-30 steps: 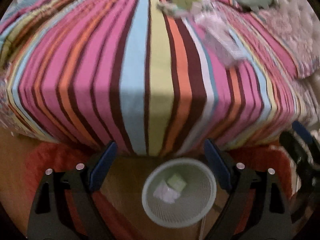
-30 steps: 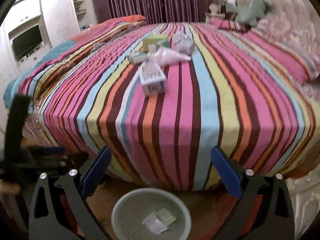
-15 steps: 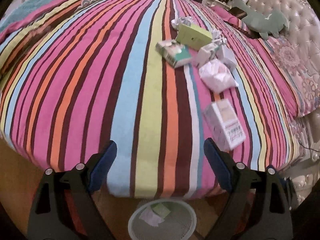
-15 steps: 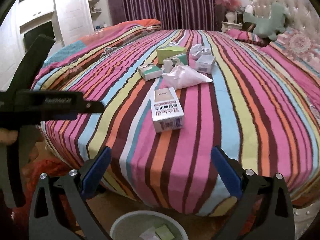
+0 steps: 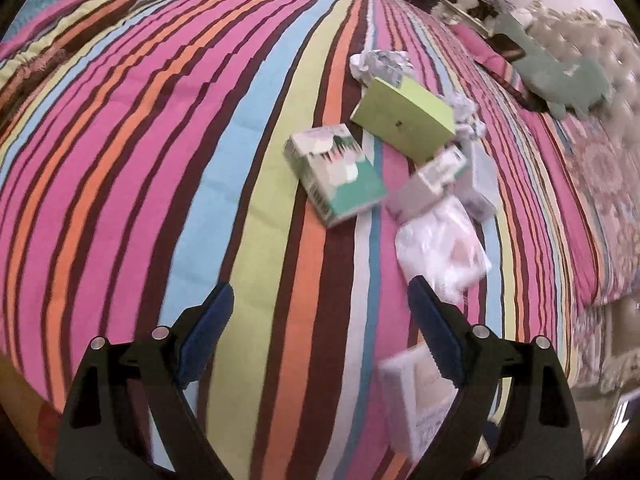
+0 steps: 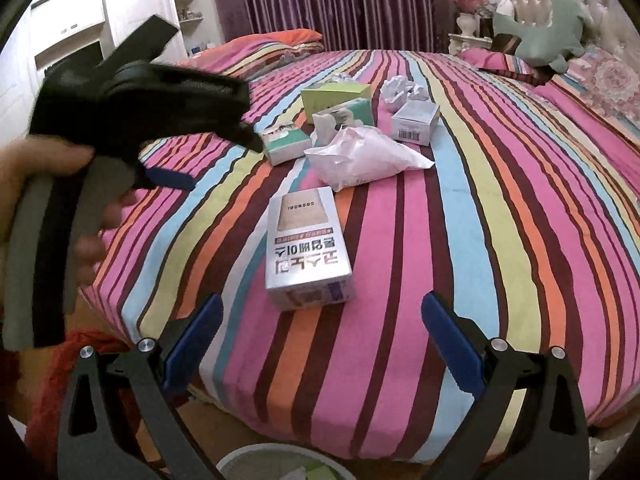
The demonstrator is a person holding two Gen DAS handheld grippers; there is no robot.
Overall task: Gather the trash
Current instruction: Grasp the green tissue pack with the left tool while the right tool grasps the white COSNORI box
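Trash lies on the striped bed point(image 5: 120, 160): a green-and-white box point(image 5: 336, 172), a lime box point(image 5: 404, 120), crumpled paper point(image 5: 380, 62), a white plastic bag point(image 5: 440, 248) and a silver box point(image 5: 416, 396). My left gripper point(image 5: 320, 292) hovers open and empty over the bedspread, with the silver box behind its right finger. My right gripper point(image 6: 322, 304) is open too, just short of that silver box point(image 6: 306, 248). Beyond it are the bag point(image 6: 364, 156), a grey barcode box point(image 6: 414, 122) and the lime box point(image 6: 334, 96). The mesh bin's rim point(image 6: 240, 458) shows at the bottom edge.
A hand point(image 6: 40, 168) holds the left tool's black housing point(image 6: 136, 92) at the left of the right wrist view. A green plush toy point(image 6: 548, 36) leans on the tufted headboard. Purple curtains point(image 6: 340, 0) and white cabinets point(image 6: 80, 20) stand behind. A red rug point(image 6: 80, 344) lies by the bed.
Both grippers moved forward from the bed's foot over the bedspread. The bin dropped out of the left wrist view, and the trash looms larger. The jaws stayed wide.
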